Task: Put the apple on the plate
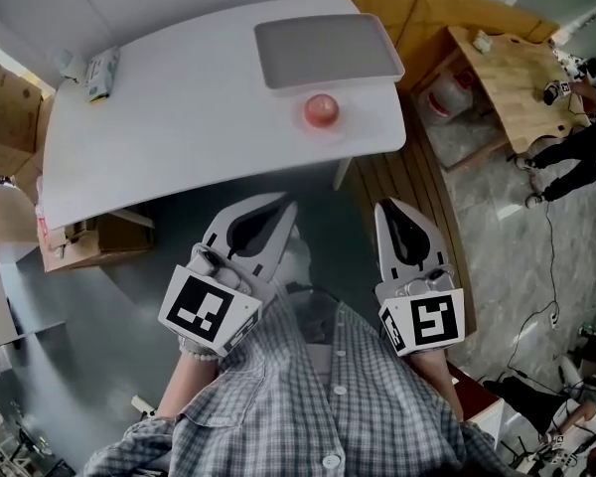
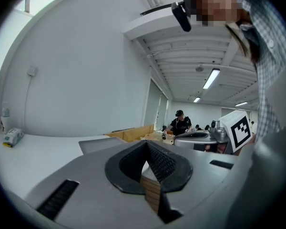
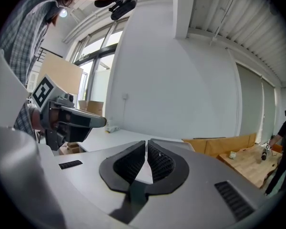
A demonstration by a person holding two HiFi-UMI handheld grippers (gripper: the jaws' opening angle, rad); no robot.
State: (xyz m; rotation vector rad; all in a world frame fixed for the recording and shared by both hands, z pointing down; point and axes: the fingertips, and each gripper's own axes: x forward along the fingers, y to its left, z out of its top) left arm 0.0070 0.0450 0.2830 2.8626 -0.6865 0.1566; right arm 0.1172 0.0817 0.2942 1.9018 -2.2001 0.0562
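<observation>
Empty left tool [image 1: 278, 213] and right tool [image 1: 392, 210], both closed, apple [image 1: 321, 110] beside plate [image 1: 328, 52], table leg [image 1: 344, 173] mostly hidden

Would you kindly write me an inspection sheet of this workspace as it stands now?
Surface: white table, mostly bare.
Job's things: apple sits on the table near its front right edge, in front of the grey rectangular plate, not on it; the plate holds nothing.
Clutter: small carton near the table's far left corner.
Grippers: left gripper and right gripper are both shut with nothing between the jaws, held short of the table.
Cables: one thin cable on the floor at right.
Surroundings: cardboard boxes at left; wooden table and a person at right.
</observation>
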